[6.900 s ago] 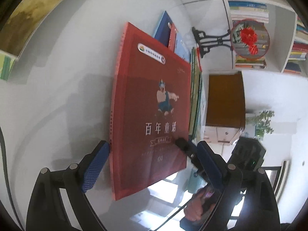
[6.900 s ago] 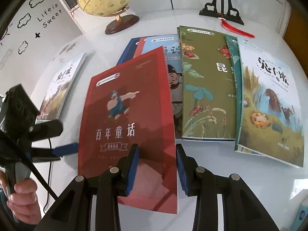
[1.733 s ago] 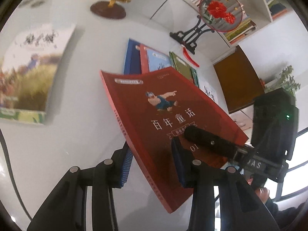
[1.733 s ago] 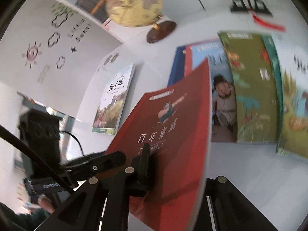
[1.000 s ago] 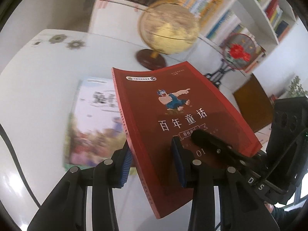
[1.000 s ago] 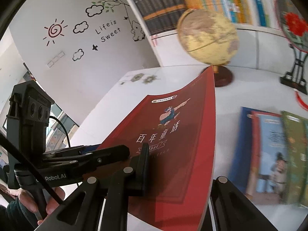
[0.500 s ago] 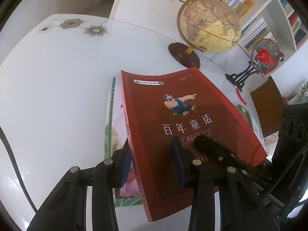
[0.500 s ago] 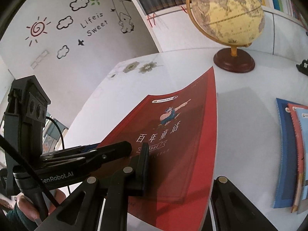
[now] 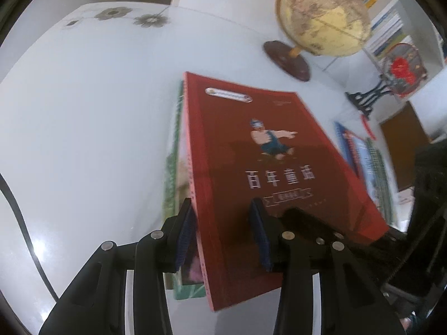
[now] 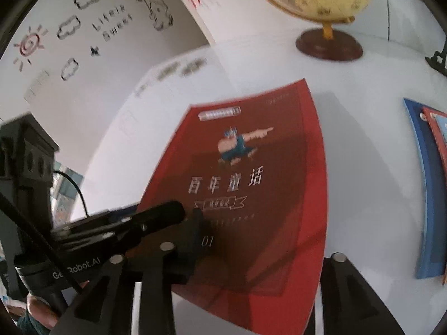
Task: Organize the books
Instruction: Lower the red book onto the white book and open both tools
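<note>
Left wrist view: the left gripper (image 9: pixel 223 234) has its fingers (image 9: pixel 185 234) closed across the near spine edge of the red book (image 9: pixel 262 173), one pad under, one on the cover. The book hangs low and tilted over a green book (image 9: pixel 171 184) lying flat on the white surface (image 9: pixel 83 128) — held square above it, I judge, so the two can be stacked with edges matched. Beyond stand a globe (image 9: pixel 321 16) on a dark wooden base, a black stand with a red fan, and bookshelves; a row of other books (image 9: pixel 360 150) lies to the right.

Right wrist view: the right gripper (image 10: pixel 259 251) clamps the same book's near edge (image 10: pixel 251 189), upper finger on the cover, the lower one hidden beneath. The left gripper's fingers (image 10: pixel 159 215) come in from the side — two grips keep a limp paperback from sagging. A blue-edged book (image 10: pixel 419 195) lies apart to the right; the wall carries sun and cloud decals.
</note>
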Demonstrator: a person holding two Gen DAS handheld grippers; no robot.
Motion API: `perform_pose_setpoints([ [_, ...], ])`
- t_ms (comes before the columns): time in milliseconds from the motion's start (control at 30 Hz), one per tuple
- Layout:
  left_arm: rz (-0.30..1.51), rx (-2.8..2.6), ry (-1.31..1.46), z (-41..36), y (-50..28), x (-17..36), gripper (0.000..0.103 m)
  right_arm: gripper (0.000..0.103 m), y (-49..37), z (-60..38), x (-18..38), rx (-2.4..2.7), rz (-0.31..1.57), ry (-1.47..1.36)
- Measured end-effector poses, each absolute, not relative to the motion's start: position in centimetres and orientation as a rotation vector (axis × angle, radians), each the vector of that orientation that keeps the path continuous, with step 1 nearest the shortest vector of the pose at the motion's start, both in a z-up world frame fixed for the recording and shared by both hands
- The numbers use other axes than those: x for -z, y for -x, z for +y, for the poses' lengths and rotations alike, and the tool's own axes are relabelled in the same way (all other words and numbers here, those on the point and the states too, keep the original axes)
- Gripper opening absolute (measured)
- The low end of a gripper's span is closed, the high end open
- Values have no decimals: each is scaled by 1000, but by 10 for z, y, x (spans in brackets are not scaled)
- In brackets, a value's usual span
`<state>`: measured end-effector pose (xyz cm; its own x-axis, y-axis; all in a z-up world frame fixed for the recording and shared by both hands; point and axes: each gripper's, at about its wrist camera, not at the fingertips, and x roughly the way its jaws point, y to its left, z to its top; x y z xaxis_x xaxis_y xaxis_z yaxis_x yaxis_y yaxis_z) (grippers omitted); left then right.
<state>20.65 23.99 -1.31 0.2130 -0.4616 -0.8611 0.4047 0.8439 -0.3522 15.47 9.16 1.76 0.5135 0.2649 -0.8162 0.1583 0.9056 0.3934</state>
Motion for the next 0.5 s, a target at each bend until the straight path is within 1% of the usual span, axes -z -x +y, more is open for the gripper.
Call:
perform_pose_setpoints([
  [133,1209,563,60,248,-206,13,38,37,-151,96,-17,-47,1084,-369],
  [233,1200,529,34,252,-204,13,38,42,-146,95,-13,-28,1110,-333],
  [400,1209,509,29,258,-198,14,38,42,-144,100,-16,-9,1108,-329],
  [500,1211,506,37,260,-195,11,38,42,-150,117,-20,5,1113,-276],
])
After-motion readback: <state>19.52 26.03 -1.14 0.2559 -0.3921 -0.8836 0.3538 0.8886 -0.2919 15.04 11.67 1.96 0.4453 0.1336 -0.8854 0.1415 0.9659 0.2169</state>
